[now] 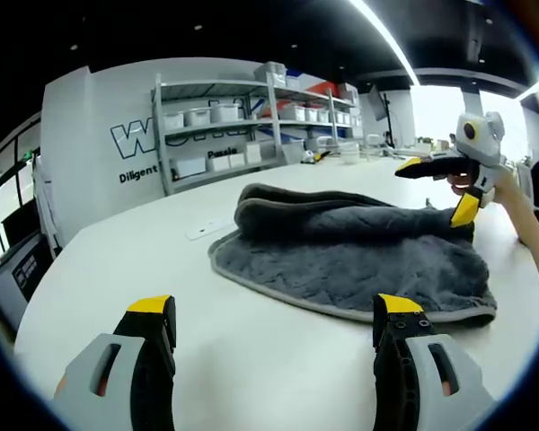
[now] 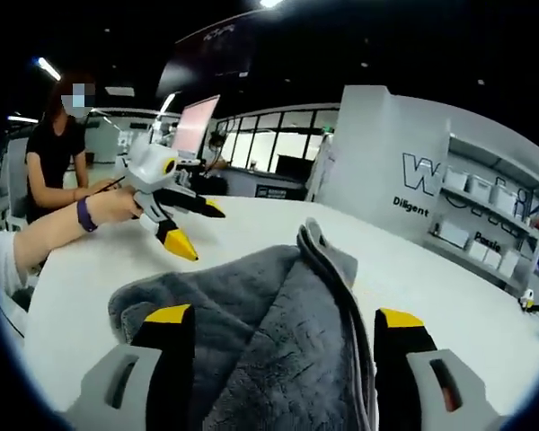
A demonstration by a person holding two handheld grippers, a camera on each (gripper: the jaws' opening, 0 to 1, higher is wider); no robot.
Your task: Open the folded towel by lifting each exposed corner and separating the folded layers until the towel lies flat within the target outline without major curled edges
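1. Grey folded towel (image 1: 341, 247) lying on the white worktop (image 1: 144, 260), its piped edge curving toward the left hand-held gripper (image 1: 274, 319), jaws spread wide, holding nothing, short of that edge.
2. Right hand-held gripper (image 2: 274, 328) straddling the towel's raised fold (image 2: 328, 269), yellow tips apart, nothing pinched.
3. Shelving (image 1: 251, 121) behind the towel in the left gripper view; seated person (image 2: 58, 153) beyond the towel in the right gripper view.
4. Bare worktop around the towel's near edge.
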